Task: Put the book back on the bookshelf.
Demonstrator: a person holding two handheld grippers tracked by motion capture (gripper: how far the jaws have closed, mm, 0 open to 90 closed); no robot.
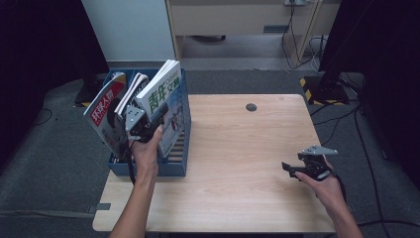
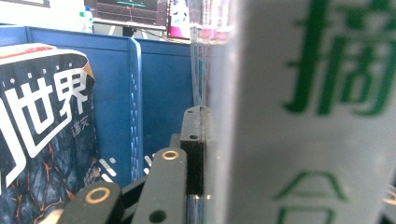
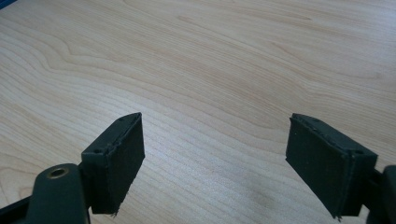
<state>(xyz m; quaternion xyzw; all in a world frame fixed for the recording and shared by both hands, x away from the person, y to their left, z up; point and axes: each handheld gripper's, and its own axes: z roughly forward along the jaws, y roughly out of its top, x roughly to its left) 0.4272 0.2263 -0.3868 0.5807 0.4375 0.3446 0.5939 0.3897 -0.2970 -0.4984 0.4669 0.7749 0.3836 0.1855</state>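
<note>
— What's the left hand got hold of?

— A magazine (image 1: pixel 159 94) with a white cover and big green characters. It stands tilted in the blue file box (image 1: pixel 181 166) at about nine o'clock on the table (image 1: pixel 237 163), leaning toward two o'clock. The left gripper (image 1: pixel 143 130) is clamped on its lower edge. In the left gripper view the black jaw presses flat against the side of the magazine (image 2: pixel 299 140), with the pages squeezed right beside it.

— Anything else in that box?

— Yes. To the left of it, at about ten o'clock, a magazine with a red and white cover (image 1: pixel 103 106) leans the other way, and a few more lie fanned between the two. In the left gripper view one with a dark cover and white characters (image 2: pixel 42 135) stands against a blue divider (image 2: pixel 135 107).

— And the right hand?

— Over at four o'clock, near the table's right edge, well apart from the box. The right gripper (image 1: pixel 292 170) hangs low over bare wood, pointing toward nine o'clock. In the right gripper view its two pads (image 3: pixel 121 158) stand wide apart with only the tabletop (image 3: pixel 210 70) between them, so it grips nothing.
</note>
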